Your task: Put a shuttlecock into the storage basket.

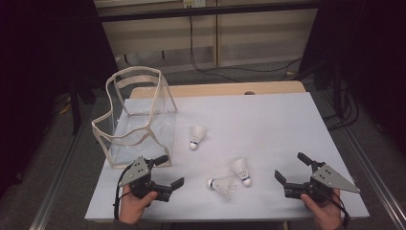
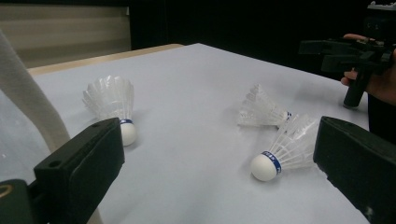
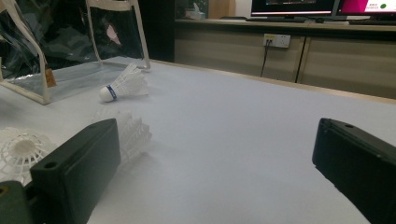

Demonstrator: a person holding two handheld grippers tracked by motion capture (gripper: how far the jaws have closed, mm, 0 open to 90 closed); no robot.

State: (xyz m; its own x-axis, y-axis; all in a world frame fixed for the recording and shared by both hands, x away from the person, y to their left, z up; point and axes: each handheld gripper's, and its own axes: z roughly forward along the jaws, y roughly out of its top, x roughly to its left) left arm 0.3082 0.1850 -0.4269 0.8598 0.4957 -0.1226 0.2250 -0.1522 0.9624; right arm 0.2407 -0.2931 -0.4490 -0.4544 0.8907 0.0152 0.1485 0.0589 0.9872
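Three white shuttlecocks lie on the pale table sheet (image 1: 268, 124). One (image 1: 197, 136) rests near the bag (image 1: 134, 120). The other two (image 1: 241, 170) (image 1: 221, 185) lie close together near the front. My left gripper (image 1: 171, 171) is open at the front left, beside the bag's near corner. Its own view shows the shuttlecocks (image 2: 112, 105) (image 2: 261, 109) (image 2: 285, 149) ahead of its jaws, none between them. My right gripper (image 1: 292, 167) is open at the front right, empty. Off its left jaw lie two shuttlecocks (image 3: 133, 133) (image 3: 21, 149), the third (image 3: 123, 85) farther off.
The clear plastic bag with beige trim (image 3: 60, 74) stands open on the table's left side. Cables run on the floor behind the table (image 1: 230, 72). A cabinet with a wall socket (image 3: 276, 40) is beyond the far edge.
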